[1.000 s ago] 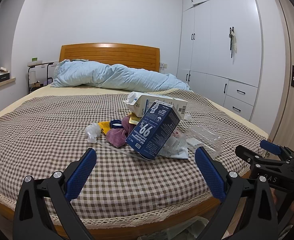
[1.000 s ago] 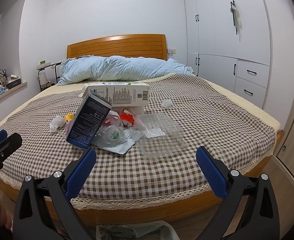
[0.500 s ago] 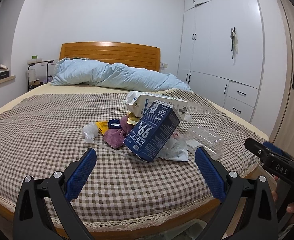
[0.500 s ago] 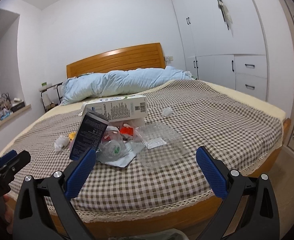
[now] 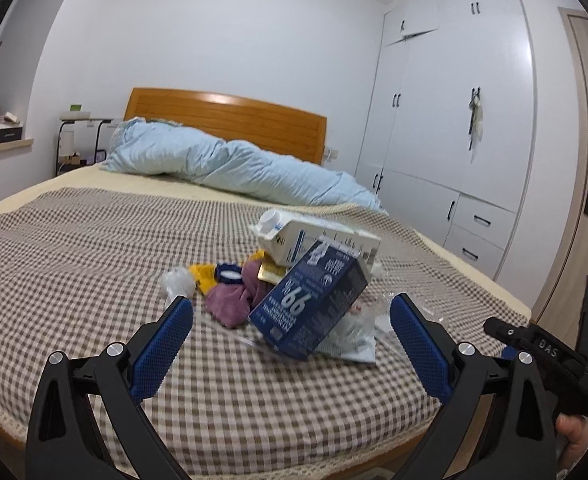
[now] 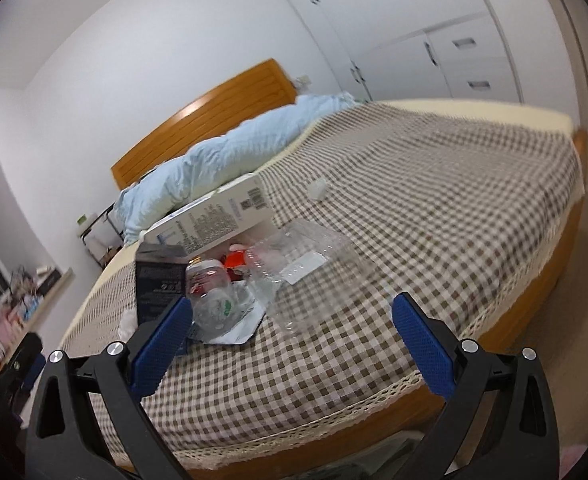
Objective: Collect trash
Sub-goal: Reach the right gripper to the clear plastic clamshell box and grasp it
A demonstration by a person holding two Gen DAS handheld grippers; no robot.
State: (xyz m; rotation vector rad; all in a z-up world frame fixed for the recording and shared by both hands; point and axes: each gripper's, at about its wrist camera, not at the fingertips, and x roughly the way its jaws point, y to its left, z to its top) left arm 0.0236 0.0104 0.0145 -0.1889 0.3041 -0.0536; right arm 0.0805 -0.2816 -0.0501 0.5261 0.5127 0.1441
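While jaws spread | blue carton (image 5: 309,304) tilts, top leaning right | white carton (image 5: 317,240) lies flat

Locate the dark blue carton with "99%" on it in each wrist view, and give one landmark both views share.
Left wrist: the dark blue carton leans tilted at centre, between the open fingers of the left gripper.
Right wrist: it stands at left of centre, just above the left fingertip of the open right gripper.
Shared landmark: the white milk carton lying behind it.
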